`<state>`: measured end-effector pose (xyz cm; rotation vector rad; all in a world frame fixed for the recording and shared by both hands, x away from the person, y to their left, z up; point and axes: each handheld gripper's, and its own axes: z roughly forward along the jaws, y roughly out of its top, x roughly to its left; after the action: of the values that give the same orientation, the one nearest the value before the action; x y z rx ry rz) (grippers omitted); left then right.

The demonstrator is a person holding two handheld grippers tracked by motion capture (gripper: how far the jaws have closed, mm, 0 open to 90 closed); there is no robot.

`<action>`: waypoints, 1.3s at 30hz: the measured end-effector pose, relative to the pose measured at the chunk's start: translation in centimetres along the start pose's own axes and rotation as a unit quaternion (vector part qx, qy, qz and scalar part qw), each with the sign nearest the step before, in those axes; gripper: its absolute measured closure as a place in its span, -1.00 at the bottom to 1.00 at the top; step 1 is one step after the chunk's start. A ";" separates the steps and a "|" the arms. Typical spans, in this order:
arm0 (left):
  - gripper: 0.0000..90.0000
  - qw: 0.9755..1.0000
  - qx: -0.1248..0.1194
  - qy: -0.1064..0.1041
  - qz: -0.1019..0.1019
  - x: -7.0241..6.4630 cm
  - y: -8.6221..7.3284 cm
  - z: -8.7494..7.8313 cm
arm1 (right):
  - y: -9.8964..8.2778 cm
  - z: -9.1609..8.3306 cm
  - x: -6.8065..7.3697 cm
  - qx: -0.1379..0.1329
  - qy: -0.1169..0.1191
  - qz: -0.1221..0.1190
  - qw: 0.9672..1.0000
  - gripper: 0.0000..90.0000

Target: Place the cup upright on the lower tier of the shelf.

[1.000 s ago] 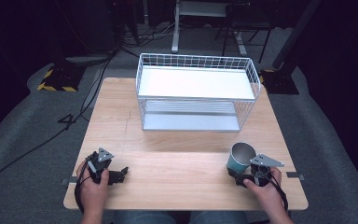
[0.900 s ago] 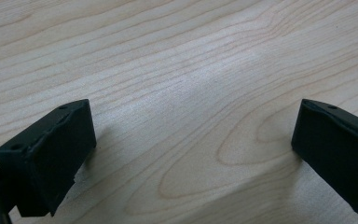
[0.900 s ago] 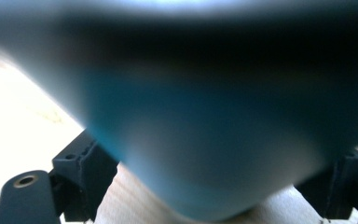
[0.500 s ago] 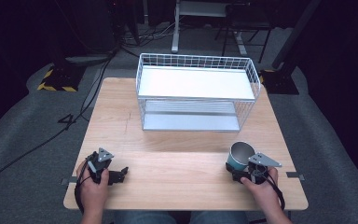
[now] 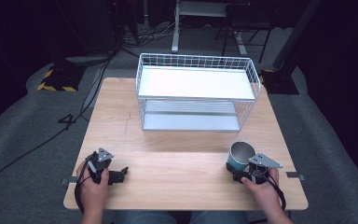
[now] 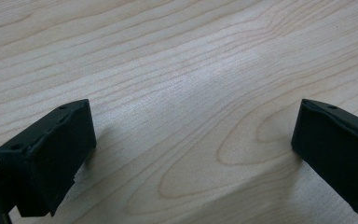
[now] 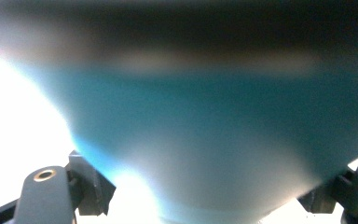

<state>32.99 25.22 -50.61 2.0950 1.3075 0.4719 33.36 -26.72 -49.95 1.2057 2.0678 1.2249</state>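
My right gripper (image 5: 240,173), jaws around the teal cup (image 5: 240,156) in front of the wire rack (image 5: 196,93), has slid it slightly leftward, while my left gripper (image 5: 119,174) rests spread on the table (image 5: 177,140).

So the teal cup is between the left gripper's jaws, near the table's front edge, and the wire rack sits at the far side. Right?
Not quite: the teal cup sits between the right gripper's jaws, as the high view shows. The left gripper has bare table between its open jaws. The wire rack does sit at the far side.
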 end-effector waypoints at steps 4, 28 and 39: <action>-1.00 1.000 0.000 0.000 0.000 0.0 0.0 0.0 | 0.0 -0.1 0.1 -0.008 0.001 0.002 1.000 -0.49; -1.00 1.000 0.000 0.000 0.000 0.0 0.0 0.0 | 4.5 1.3 1.5 0.001 0.018 -0.003 1.000 -0.49; -1.00 1.000 0.000 0.000 0.000 0.0 0.0 0.0 | 7.7 4.0 2.6 -0.003 0.024 -0.014 1.000 -0.49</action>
<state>33.00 25.23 -50.61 2.0953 1.3074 0.4714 38.46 -20.87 -45.20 1.1509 2.1069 1.2568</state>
